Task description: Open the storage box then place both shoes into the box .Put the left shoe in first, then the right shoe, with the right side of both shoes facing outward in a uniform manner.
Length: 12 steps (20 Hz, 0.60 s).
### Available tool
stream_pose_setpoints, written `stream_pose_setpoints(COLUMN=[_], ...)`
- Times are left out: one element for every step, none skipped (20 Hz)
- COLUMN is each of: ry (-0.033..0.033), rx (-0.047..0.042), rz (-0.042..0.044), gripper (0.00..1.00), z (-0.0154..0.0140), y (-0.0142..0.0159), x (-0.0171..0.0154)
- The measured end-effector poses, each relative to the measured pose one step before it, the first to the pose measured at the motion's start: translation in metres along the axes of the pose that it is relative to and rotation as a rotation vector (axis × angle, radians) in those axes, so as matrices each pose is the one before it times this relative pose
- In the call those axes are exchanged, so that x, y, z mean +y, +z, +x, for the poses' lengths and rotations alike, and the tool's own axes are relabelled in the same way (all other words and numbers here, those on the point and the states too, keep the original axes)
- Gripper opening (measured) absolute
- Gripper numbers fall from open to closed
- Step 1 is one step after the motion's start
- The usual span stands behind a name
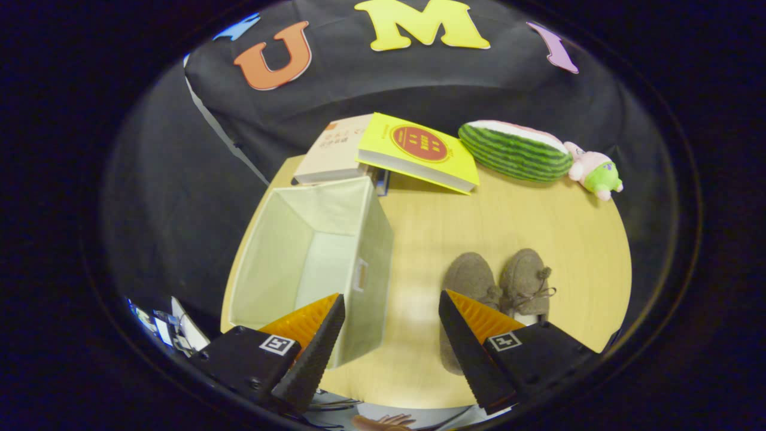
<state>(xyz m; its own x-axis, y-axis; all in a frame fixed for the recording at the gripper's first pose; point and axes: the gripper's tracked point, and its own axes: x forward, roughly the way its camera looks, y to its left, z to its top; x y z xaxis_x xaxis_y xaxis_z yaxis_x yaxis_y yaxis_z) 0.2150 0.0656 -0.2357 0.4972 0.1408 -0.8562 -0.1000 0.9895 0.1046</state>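
So I've got the gripper [392,323] hanging over the table [479,227] with its fingers wide apart and nothing between them; the box [311,263] is open and empty just ahead of the left finger, and the two shoes [497,281] sit side by side by the right finger. My worry is grabbing the wrong shoe first, since I can't honestly tell left from right here. Also those soft fabric walls could buckle if I clip the rim going in.
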Motion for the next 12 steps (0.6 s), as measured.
stream_pose_setpoints(ry=[-0.01220,-0.00977,-0.01408,-0.02353,-0.02536,-0.02325,-0.01704,-0.00831,0.00177,0.00524,0.00836,0.00145], rx=[0.02212,0.02203,0.01475,0.01730,0.01691,0.01773,0.02065,0.01281,0.01332,0.01418,0.01277,0.01649], rz=[0.00212,-0.00305,-0.00985,-0.01244,-0.01198,-0.00688,-0.00301,0.00494,0.00679,0.01120,0.01563,0.01991], gripper=[1.00,1.00,1.00,1.00,1.00,1.00,1.00,1.00,0.99,0.98,0.97,0.94], z=[0.00170,0.00184,0.00210,0.00250,0.00254,0.00371,0.00412,0.00311,0.00364,0.00508,0.00522,0.00606], y=[-0.00799,-0.00628,-0.00667,-0.00672,-0.00702,-0.00632,-0.00682,-0.00506,-0.00439,-0.00290,-0.00345,-0.00252], x=[-0.00915,-0.00831,-0.01027,-0.01249,-0.01222,-0.00987,-0.00880,-0.00581,-0.00267,-0.00245,-0.00132,-0.00363])
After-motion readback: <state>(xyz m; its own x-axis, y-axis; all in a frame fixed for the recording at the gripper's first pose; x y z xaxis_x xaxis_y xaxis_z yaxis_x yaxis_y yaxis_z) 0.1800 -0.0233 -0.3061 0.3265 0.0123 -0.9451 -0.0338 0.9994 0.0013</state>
